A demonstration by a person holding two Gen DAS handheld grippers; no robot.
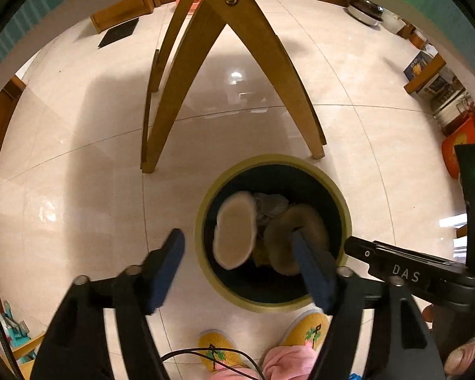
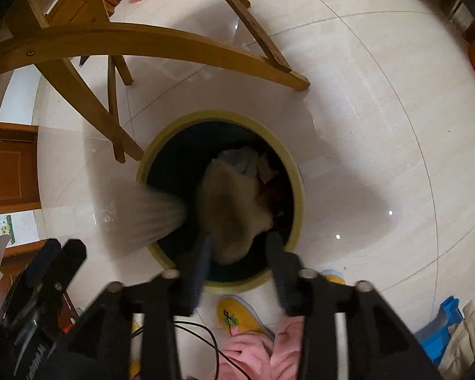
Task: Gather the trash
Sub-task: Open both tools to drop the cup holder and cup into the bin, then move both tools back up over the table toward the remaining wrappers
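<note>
Left wrist view: the left hand-held gripper (image 1: 237, 269) hangs over the bin (image 1: 202, 221) on the floor (image 1: 79, 174), jaws spread wide with nothing between them. Two tan fuzzy slippers lie in the bin: the left slipper (image 1: 236, 231) sole-up, the right slipper (image 1: 300, 228) beside it, touching or just behind the gripper's right finger. Grey crumpled trash (image 1: 270, 204) lies under them.

Right wrist view: the right hand-held gripper (image 2: 237, 250) also points down into the bin (image 2: 297, 183). Its jaws stand apart with the right slipper (image 2: 234, 209) between and just beyond the fingertips; the pads do not appear to press on it. A blurred tan streak at the bin's left rim is probably the left slipper (image 2: 145, 218) in motion.

Step in hand, as a judgement: release of both slippers into the bin. The drop appears complete or nearly so.

Next move: lift both grippers clear of the rim without snagging the fuzzy lining, then look for further trash.

Limits of view:
- Motion blur hides whether the right slipper touches either finger.
- The bin's depth and lower contents are dark.
- The chair legs (image 1: 186, 79) are cut off at the top.
- The person shows only as yellow shoes (image 1: 304, 329) and pink trousers.
</note>
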